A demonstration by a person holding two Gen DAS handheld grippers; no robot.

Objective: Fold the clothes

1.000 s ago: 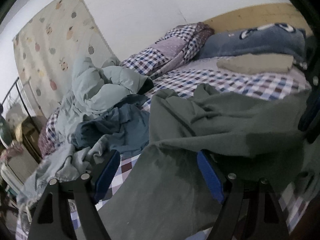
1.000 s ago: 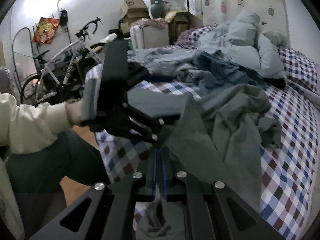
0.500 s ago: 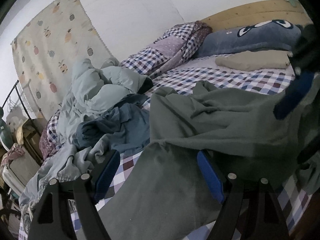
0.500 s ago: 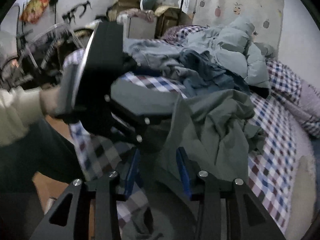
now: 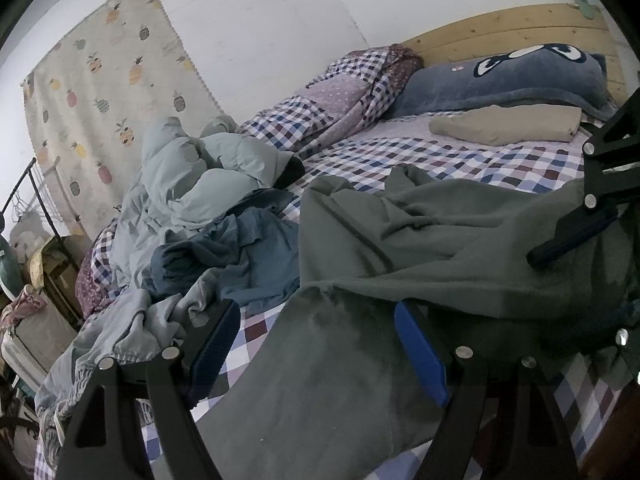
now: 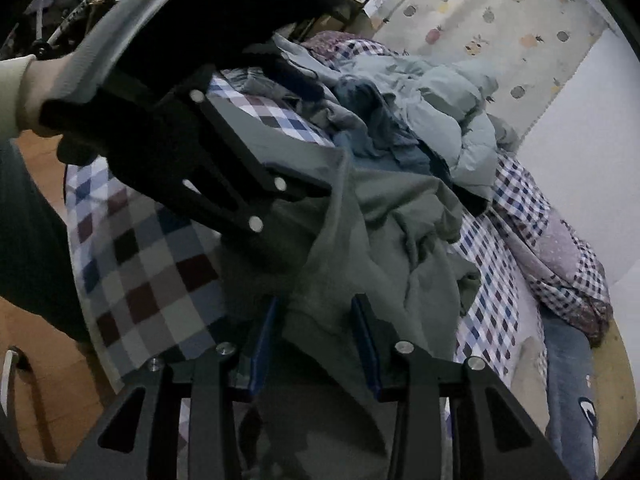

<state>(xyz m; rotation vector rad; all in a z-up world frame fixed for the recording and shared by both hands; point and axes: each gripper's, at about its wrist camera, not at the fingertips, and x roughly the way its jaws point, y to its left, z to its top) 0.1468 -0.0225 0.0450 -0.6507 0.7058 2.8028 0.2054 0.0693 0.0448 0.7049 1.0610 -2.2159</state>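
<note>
A grey-green garment (image 5: 440, 248) lies crumpled on the checked bedsheet (image 5: 460, 160) near the bed's front edge. My left gripper (image 5: 316, 312) is open wide, and a flat part of the garment lies between its blue pads. My right gripper (image 6: 316, 300) is open too, with a bunched fold of the same garment (image 6: 380, 232) rising between its pads. In the left wrist view a finger (image 5: 576, 236) of the right gripper reaches in from the right edge, over the cloth. In the right wrist view the left gripper's black frame (image 6: 224, 168) fills the upper left.
A heap of pale blue bedding (image 5: 200, 168) and dark blue clothes (image 5: 248, 256) covers the bed's left side. A folded beige item (image 5: 508, 124) and a blue plush pillow (image 5: 500, 80) lie by the wooden headboard (image 5: 500, 28). Wood floor (image 6: 40, 380) lies beside the bed.
My right gripper was shut on the garment's edge a second ago and has opened. It has swung close to the left gripper, now showing at the left view's right edge. The left gripper stayed open.
</note>
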